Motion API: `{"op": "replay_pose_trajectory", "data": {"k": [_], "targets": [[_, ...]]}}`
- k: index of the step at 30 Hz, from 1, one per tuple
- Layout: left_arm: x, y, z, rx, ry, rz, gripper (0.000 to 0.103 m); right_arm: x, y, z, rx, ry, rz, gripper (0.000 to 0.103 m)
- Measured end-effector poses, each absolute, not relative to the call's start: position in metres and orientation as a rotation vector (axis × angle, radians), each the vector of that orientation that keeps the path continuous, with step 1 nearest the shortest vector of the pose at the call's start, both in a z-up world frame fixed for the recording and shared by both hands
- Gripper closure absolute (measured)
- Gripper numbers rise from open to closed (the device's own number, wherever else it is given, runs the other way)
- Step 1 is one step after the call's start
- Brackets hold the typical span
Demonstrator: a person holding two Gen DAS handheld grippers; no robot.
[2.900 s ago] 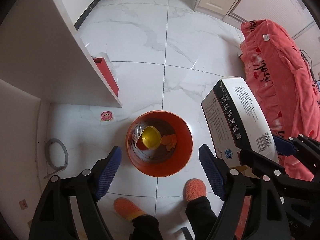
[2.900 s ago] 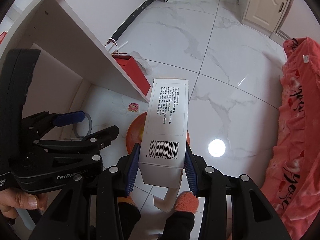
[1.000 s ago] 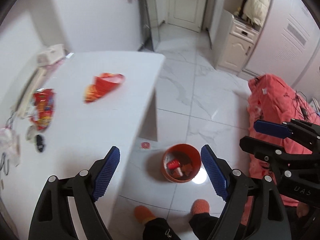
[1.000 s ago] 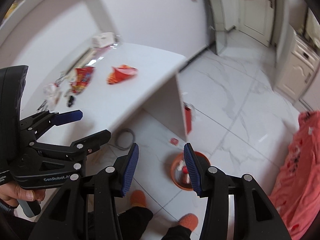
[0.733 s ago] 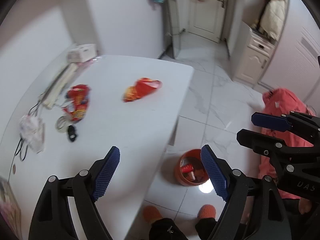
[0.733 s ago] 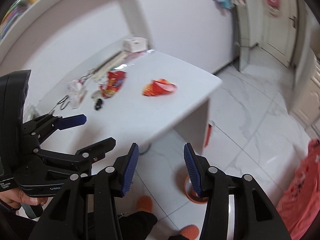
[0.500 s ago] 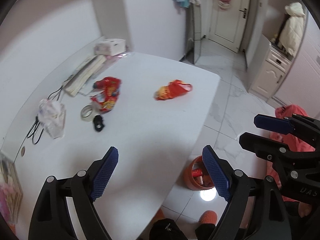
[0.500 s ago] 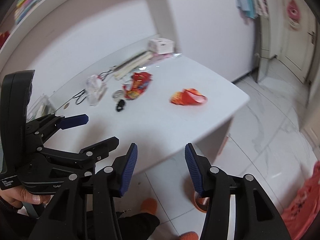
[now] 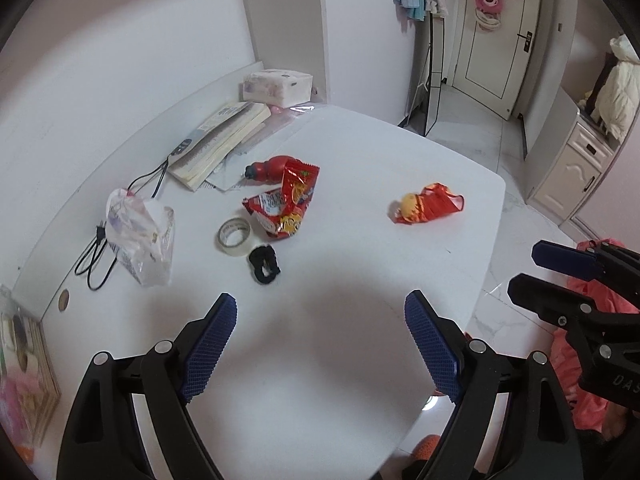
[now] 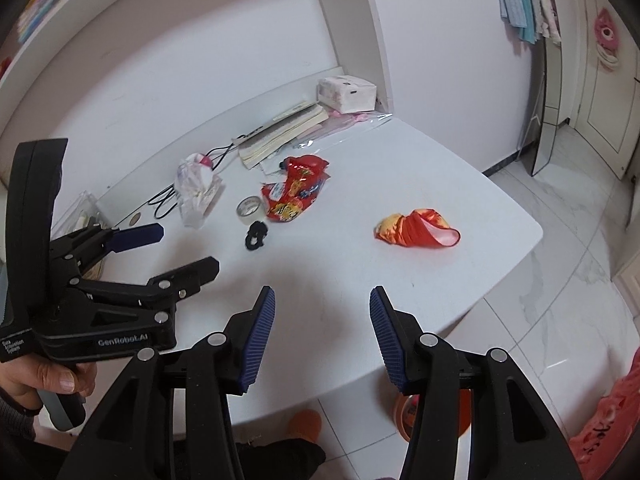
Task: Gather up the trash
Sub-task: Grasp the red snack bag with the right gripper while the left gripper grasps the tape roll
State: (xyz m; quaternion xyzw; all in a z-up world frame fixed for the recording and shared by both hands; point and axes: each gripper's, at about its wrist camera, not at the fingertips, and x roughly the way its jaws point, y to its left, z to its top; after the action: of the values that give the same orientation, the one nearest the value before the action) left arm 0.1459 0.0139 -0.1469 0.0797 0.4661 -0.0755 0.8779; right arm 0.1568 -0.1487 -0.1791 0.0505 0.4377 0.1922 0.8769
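Note:
On the white table [image 9: 360, 160] [image 10: 420, 168] lie two pieces of trash: a crumpled orange-red wrapper [image 9: 430, 209] [image 10: 416, 229] near the right edge and a red snack bag [image 9: 287, 204] [image 10: 296, 192] further left. My left gripper [image 9: 320, 340] hovers open above the table's near part, nothing between its blue pads. My right gripper [image 10: 322, 332] is also open and empty, over the table's near edge. The orange trash bin [image 10: 430, 412] stands on the floor below, mostly hidden by the right gripper's finger.
A tape roll [image 9: 235, 237], a black hair tie [image 9: 264, 264], a clear plastic bag [image 9: 140, 236], a cable, books [image 9: 220, 136], a red bottle [image 9: 268, 168] and a tissue pack [image 9: 278, 87] sit on the table's left and back. A pink cloth [image 10: 608, 428] lies at the right. The person's orange slipper [image 10: 306, 424] shows below.
Both grippers rose from the floor bin and swung left over the table; the bin slid out of the left view and the table's trash came into view. The box the right gripper held earlier is gone.

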Motion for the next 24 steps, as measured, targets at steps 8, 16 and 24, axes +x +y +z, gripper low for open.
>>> {"op": "replay_pose_trajectory", "data": {"k": [8, 16, 24], "targets": [[0.213, 0.024, -0.160, 0.201, 0.991, -0.200, 0.018, 0.201, -0.139, -0.194, 0.130, 0.942, 0.351, 0.053], [0.254, 0.067, -0.179, 0.171, 1.025, -0.166, 0.018, 0.251, -0.104, -0.218, 0.132, 0.979, 0.365, 0.053], [0.268, 0.106, -0.206, 0.153, 1.085, -0.144, 0.018, 0.302, -0.057, -0.239, 0.132, 1.000, 0.402, 0.053]]}}
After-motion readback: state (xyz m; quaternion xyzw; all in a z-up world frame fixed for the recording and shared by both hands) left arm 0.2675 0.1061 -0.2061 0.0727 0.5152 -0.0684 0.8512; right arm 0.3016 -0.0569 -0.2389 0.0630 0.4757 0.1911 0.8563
